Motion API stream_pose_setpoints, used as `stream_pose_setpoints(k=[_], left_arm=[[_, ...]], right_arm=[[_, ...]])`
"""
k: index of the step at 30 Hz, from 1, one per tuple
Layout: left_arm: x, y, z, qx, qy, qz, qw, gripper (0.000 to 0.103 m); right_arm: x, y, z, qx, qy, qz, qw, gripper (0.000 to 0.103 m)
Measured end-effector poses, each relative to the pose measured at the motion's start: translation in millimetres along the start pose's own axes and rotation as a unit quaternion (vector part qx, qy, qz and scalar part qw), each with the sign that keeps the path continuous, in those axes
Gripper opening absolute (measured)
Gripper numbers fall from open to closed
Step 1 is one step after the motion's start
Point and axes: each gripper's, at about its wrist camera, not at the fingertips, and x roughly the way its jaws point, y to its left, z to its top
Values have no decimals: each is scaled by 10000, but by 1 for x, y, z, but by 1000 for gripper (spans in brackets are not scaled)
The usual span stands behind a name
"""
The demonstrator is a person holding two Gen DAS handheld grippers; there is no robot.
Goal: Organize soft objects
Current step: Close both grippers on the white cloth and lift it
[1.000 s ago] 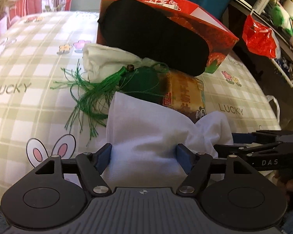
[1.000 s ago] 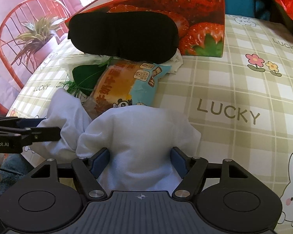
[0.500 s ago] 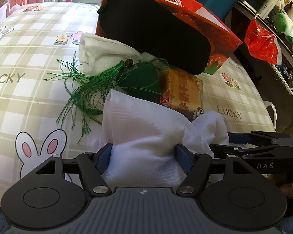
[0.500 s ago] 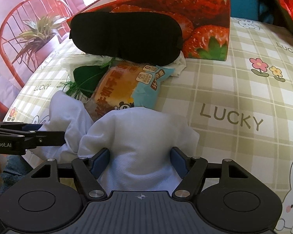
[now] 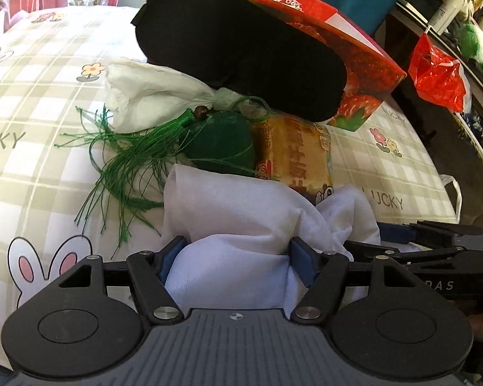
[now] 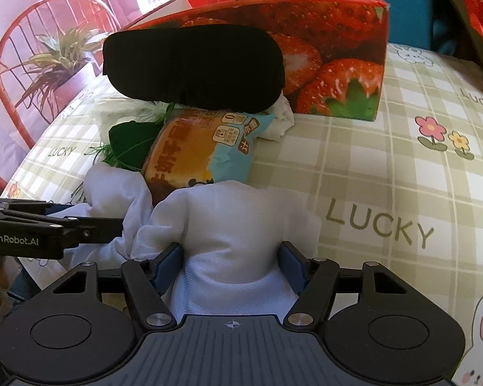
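I grip the white cloth (image 5: pixel 235 225) with my left gripper (image 5: pixel 238 251); my right gripper (image 6: pixel 232 254) is closing on it near the bed's front edge; next, folding it evenly.

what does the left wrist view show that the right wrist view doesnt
Only the left wrist view shows the green tassel fanned out over the tablecloth, the whole white pouch behind it, and the shelf clutter with a red plastic bag.

Only the right wrist view shows the red chair with a potted plant, and the snack packet's blue end.

Both show the white cloth pinched by the left gripper and the right gripper, whose jaws are closing, plus the black eye mask leaning on the strawberry box.
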Motion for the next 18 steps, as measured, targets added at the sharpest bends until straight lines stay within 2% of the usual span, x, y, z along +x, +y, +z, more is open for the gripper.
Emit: stream_pose_setpoints(k=[4, 7, 9, 11, 12, 18], left_arm=[[-11, 5, -2, -56, -27, 33, 10000, 70], [-29, 5, -1, -16, -198, 178, 9996, 68], [-41, 4, 1, 17, -357, 270, 9990, 63], [-52, -1, 5, 71, -500, 358, 9981, 51], [-56, -4, 7, 106, -568, 387, 9976, 50], [-68, -14, 8, 290, -736, 433, 9959, 49]], right_arm=[[-5, -3, -4, 106, 28, 31, 9999, 62], [-8, -5, -6, 189, 55, 44, 9998, 62], [-10, -6, -7, 221, 50, 56, 9997, 62], [-10, -6, -8, 233, 45, 57, 9997, 62], [-10, -5, -8, 227, 44, 47, 9997, 62], [-10, -5, -8, 215, 46, 43, 9997, 62]])
